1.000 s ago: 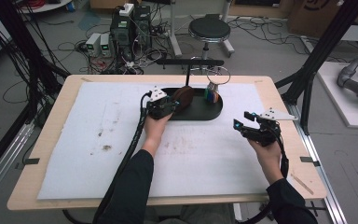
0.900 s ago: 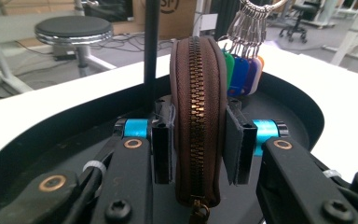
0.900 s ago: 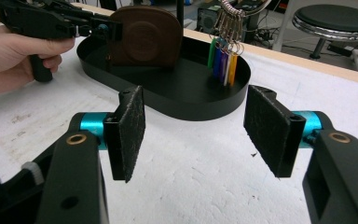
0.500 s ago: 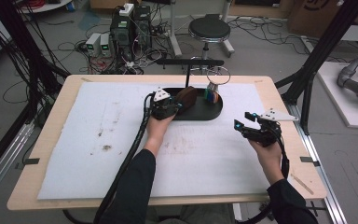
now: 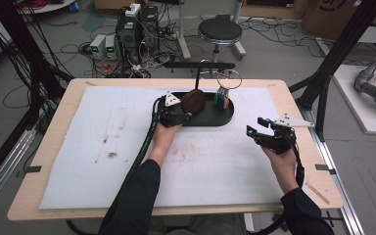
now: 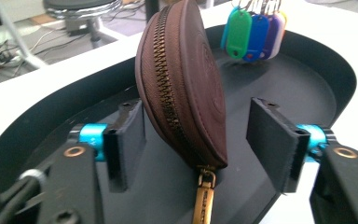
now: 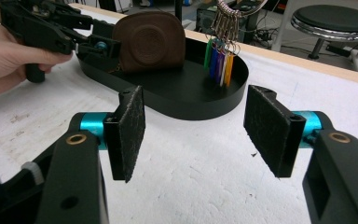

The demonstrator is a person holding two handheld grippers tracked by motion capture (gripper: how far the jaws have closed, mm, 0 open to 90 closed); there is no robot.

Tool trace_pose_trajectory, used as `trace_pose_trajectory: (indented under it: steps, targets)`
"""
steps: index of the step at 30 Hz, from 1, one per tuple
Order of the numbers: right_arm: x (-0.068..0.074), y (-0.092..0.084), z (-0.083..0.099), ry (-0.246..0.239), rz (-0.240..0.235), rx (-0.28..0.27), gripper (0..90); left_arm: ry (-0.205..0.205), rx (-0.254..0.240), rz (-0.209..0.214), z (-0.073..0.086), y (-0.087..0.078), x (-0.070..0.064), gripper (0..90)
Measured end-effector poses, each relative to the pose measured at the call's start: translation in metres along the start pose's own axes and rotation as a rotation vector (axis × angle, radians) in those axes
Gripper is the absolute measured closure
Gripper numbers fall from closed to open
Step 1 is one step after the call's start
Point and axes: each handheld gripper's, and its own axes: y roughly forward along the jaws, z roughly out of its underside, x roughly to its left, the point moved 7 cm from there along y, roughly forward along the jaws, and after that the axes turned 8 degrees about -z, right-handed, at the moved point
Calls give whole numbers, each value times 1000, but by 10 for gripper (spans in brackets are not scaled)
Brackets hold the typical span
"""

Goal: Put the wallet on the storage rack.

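**Pouch let go, standing on edge in the tray**

We have the left gripper (image 5: 185,116) at the near rim of the black tray (image 5: 225,119), its jaws just opened wide with the brown zip pouch (image 6: 186,84) between them. The right pad clearly stands off; the left pad sits just beside it. We judge this a release: the pouch rests on its edge in the tray, zipper pull toward us, apart from the coloured key tags (image 5: 221,99) hanging from a ring at the tray's far end. Our right gripper (image 5: 260,133) waits well apart, jaws wide and empty. The counter (image 5: 54,196) wears a stained white sheet; behind it stand a stool (image 5: 220,32), computer boxes and cables.
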Motion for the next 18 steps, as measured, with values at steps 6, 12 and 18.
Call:
trace_pose_trajectory:
  steps: [6,12,18]
  targets:
    - [-1,-1,0,1,3,-4,393,8,1,-13,-15,-21,0,310]
    - [-2,-1,0,4,7,-3,392,53,-65,-12,-27,-58,-8,308]
    - [-1,-1,0,0,11,-1,392,36,-68,50,-25,-93,-10,303]
